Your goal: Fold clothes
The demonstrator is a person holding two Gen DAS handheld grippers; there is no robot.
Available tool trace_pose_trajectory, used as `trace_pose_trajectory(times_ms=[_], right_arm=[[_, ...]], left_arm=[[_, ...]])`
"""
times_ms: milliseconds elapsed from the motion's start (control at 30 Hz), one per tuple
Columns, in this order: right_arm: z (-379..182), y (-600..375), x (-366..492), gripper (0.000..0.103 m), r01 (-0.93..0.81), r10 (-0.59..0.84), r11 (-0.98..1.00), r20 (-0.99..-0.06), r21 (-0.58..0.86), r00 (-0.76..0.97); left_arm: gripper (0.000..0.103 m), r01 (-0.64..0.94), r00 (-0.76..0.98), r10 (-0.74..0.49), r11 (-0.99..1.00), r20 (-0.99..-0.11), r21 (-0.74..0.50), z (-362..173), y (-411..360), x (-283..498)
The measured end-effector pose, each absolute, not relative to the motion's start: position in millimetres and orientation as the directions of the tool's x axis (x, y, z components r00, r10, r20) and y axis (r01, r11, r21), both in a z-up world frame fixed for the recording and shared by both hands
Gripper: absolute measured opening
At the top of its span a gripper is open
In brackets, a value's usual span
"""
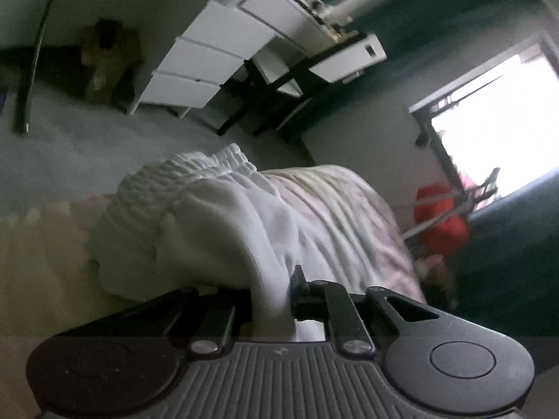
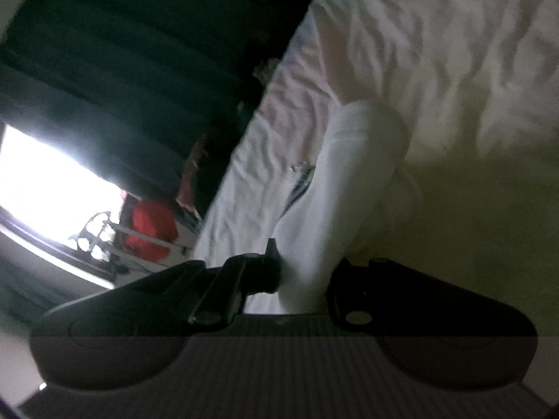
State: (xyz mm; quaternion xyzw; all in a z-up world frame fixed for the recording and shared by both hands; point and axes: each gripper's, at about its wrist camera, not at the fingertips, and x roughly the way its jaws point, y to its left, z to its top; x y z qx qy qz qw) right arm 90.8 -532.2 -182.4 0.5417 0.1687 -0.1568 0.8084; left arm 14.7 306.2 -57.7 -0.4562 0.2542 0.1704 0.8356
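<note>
Both claws grip the white garment point(image 1: 216, 216), which rises toward 12 o'clock from the left claw point(image 1: 272, 300) and right claw point(image 2: 304, 279), above the bed point(image 2: 436, 52).

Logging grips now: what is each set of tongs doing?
Left tongs: closed on the white garment.
Right tongs: closed on the white garment too.

A home bedroom: rumpled bed point(image 1: 349, 216), white drawers point(image 1: 209, 63), window point(image 1: 496, 129).
</note>
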Motion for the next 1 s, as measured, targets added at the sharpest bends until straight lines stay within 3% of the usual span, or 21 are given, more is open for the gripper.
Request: trace_pose_trajectory(times_ms=[100,167,233,367,467,700,733,767,800,1000], right_arm=[[-197.4,-540.1,93.5,0.014,0.456,-0.019,0.337,-0.478,0.824,0.878],[-202.7,-542.3,96.0,0.015,0.457,0.022,0.347,-0.494,0.819,0.869],[-206.3,-543.8,97.8,0.018,0.445,0.043,0.343,-0.487,0.827,0.872],[-211.9,-546.2,100.6,0.064,0.407,0.068,0.322,-0.450,0.855,0.891],[-216.2,-548.0,102.7,0.065,0.379,0.085,0.305,-0.421,0.874,0.903],[-228.1,-555.9,107.5,0.061,0.323,0.083,0.284,-0.359,0.903,0.930],[-228.0,-556.7,108.6,0.053,0.324,0.074,0.300,-0.360,0.897,0.930],[-224.8,-555.9,110.3,0.026,0.335,0.061,0.343,-0.377,0.878,0.924],[-221.5,-555.2,112.1,0.014,0.346,0.048,0.385,-0.392,0.856,0.919],[-222.5,-555.5,113.5,0.013,0.390,0.015,0.427,-0.437,0.816,0.899]], left_arm=[[0.021,-0.537,0.786,0.092,0.590,-0.611,-0.602,-53.9,294.5,20.7],[0.043,-0.560,0.762,0.122,0.617,-0.636,-0.553,-50.1,285.9,17.4],[0.053,-0.567,0.748,0.136,0.640,-0.650,-0.519,-46.1,277.8,13.5],[0.079,-0.565,0.729,0.155,0.687,-0.667,-0.458,-37.8,259.1,5.3],[0.079,-0.557,0.731,0.219,0.739,-0.646,-0.379,-28.3,235.5,-5.0],[0.082,-0.474,0.804,0.291,0.841,-0.518,-0.263,-14.1,165.6,-23.7],[0.083,-0.453,0.818,0.284,0.854,-0.500,-0.256,-14.5,155.5,-23.8],[0.083,-0.407,0.838,0.244,0.875,-0.488,-0.262,-16.9,144.8,-20.8],[0.083,-0.365,0.850,0.200,0.891,-0.488,-0.271,-20.5,133.6,-17.7],[0.083,-0.165,0.872,0.044,0.964,-0.487,-0.210,-44.7,65.0,11.8]])
